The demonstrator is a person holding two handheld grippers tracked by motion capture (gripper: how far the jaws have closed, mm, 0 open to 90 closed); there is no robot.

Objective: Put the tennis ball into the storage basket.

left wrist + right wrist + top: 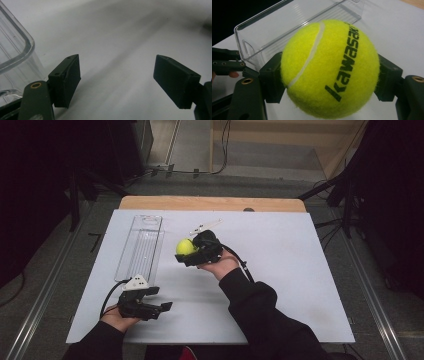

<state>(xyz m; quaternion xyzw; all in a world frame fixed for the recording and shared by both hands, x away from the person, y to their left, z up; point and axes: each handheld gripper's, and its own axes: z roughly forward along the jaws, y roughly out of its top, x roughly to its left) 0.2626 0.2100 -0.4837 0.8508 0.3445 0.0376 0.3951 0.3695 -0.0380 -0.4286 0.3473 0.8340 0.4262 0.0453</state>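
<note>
A yellow tennis ball [185, 247] with black lettering [329, 67] is clamped in my right gripper [192, 254], whose jaws press on both its sides above the middle of the white board. A long clear plastic tray [141, 246] lies just left of the ball; in the right gripper view the clear plastic tray [287, 27] stands behind it. My left gripper [162, 306] rests near the front left of the board, its jaws wide apart with nothing between them [117, 82]. A corner of the clear tray [17, 50] shows beside its left jaw.
The white board [280, 270] covers a wooden table [210, 202]. A small white stick-like object [206, 226] lies behind the right gripper. Dark stands and cables flank the table on the floor.
</note>
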